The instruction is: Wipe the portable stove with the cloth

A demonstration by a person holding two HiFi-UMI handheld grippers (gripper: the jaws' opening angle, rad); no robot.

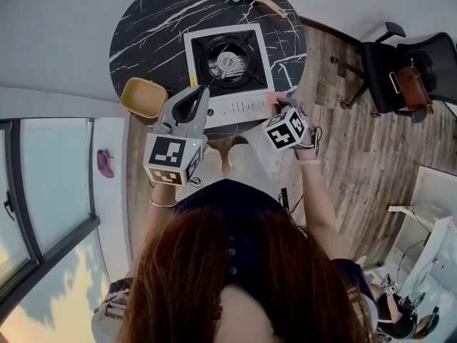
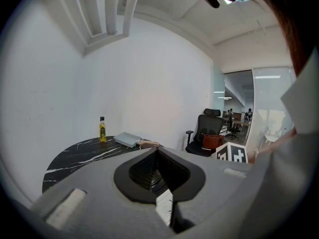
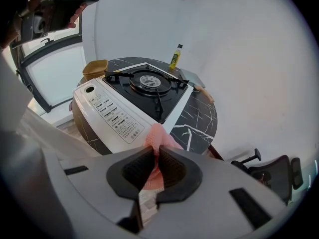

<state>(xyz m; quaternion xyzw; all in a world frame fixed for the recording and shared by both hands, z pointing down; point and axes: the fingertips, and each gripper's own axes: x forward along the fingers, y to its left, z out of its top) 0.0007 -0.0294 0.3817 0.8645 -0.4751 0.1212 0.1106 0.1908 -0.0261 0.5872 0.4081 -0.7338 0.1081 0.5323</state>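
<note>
The portable stove [image 1: 227, 63] is white with a black top and a round burner, and it sits in the middle of a round black marble table [image 1: 150, 34]. My right gripper [image 1: 280, 104] is shut on a pink cloth [image 1: 274, 100], which rests against the right end of the stove's white control panel. In the right gripper view the cloth [image 3: 158, 136] bunches out past the closed jaws onto the stove [image 3: 119, 114]. My left gripper [image 1: 203, 91] hovers above the panel's left end, shut and holding nothing. In its own view, the left gripper [image 2: 156, 150] mostly faces the wall.
A yellow bowl [image 1: 143, 97] stands at the table's left edge beside the stove. At the far side sit an oil bottle [image 3: 175, 57] and a flat grey-green box [image 2: 128, 140]. A black office chair [image 1: 396, 70] stands on the wooden floor to the right.
</note>
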